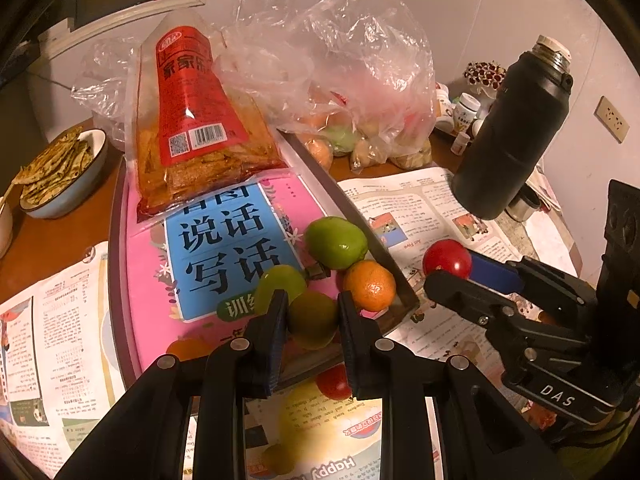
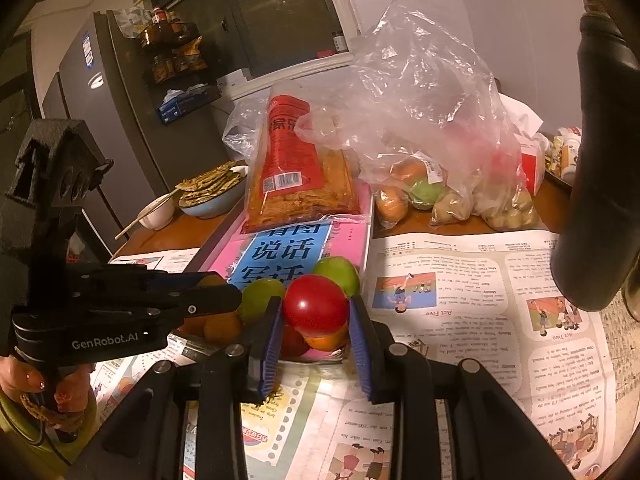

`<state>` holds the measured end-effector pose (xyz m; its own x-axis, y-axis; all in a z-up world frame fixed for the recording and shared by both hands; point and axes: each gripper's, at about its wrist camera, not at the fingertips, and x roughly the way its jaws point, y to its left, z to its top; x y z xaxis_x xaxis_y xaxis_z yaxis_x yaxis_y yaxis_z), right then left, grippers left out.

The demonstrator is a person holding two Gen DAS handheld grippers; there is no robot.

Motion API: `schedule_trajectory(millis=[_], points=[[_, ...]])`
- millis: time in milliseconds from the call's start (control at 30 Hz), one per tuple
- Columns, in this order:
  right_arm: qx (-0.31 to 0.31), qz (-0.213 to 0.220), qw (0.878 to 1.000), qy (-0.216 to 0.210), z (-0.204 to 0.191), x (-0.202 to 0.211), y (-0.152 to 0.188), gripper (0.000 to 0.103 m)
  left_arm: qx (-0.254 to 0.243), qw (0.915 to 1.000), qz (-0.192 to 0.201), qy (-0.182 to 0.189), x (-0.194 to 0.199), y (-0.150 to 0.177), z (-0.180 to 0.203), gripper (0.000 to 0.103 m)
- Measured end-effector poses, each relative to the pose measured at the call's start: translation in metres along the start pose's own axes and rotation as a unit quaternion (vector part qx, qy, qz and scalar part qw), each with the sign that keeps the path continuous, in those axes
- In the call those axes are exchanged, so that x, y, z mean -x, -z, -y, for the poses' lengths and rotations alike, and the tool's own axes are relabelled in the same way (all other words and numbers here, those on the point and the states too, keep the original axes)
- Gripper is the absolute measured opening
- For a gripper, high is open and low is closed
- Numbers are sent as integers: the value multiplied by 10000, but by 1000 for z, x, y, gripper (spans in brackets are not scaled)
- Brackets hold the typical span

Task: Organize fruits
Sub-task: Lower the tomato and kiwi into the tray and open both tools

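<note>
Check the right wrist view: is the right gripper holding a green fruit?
No. The right gripper is shut on a red tomato; the green fruit lies behind it.

right hand-held gripper (image 2: 314,316), clamping red tomato (image 2: 316,306)

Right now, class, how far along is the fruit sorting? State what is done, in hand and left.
Done: a green fruit and an orange lie on the tray. In hand: the left gripper grips a green fruit; the right gripper grips a tomato. Left: more fruit in the plastic bag and a tomato on the newspaper.
</note>
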<state>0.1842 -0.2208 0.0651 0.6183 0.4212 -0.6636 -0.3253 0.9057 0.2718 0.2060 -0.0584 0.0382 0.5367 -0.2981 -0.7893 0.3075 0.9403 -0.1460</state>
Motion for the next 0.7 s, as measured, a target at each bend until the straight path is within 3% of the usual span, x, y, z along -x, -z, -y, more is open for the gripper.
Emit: schedule_trajectory(millis=[700], points=[[591,-350,9976,-66,-28,-26,17,33,-28,9996,-262,-47,-23,6,-8,26]])
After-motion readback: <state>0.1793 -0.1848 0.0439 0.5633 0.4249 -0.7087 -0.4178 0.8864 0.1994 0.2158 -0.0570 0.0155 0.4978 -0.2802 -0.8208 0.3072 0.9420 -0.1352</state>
